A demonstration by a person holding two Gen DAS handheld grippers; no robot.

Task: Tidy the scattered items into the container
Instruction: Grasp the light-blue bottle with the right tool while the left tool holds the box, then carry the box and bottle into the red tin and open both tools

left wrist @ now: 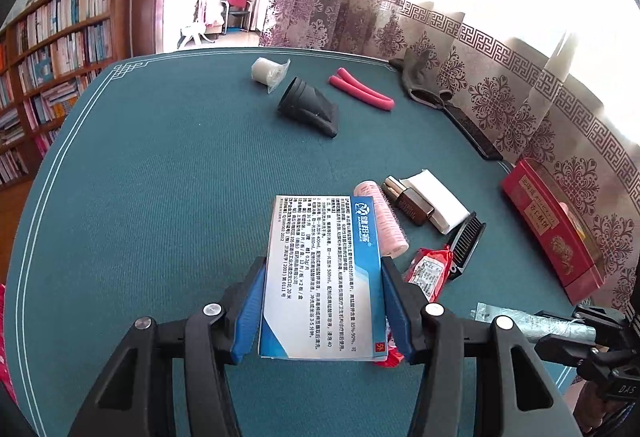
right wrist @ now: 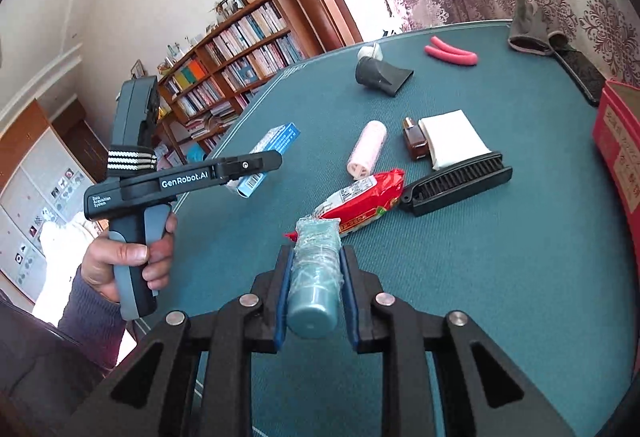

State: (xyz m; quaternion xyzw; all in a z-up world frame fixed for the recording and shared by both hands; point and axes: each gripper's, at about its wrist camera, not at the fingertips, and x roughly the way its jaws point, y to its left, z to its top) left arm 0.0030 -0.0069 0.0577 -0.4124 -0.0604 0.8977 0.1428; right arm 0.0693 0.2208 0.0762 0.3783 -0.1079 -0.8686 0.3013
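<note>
L gripper (left wrist: pixel 324 301) is clamping the blue-and-white box (left wrist: pixel 320 273) by its long edges, blue pads pressing both sides, box sticking out forward and clear of the green table (left wrist: pixel 160 197). R gripper (right wrist: pixel 316 297) is squeezing a teal tube (right wrist: pixel 314 277) wrapped in clear film, cap end toward the camera, jaws narrow and tight on it; it's also hanging above the cloth.

Landmark = red container (left wrist: pixel 556 229), sitting at the table edge by the curtain. Relative to it: black comb-like brush (right wrist: pixel 456 185) is lying just beside it, red snack packet (right wrist: pixel 360 205) a bit further off, then pink roller (right wrist: pixel 368 149), brown bottle (right wrist: pixel 414 141) and white pad (right wrist: pixel 452 137). Black nozzle (right wrist: pixel 380 75), pink foam sticks (right wrist: pixel 452 55) and white roll (left wrist: pixel 268 71) are well apart from it, toward the far edge.

Step in hand, prob.: carrying both items to the container. To do it well: keep both grips firm, esp. on the slippery film, carry over the clutter w/o clipping the brush, bring one hand in at a time so the tools aren't colliding, and lower each item inside before letting go.
</note>
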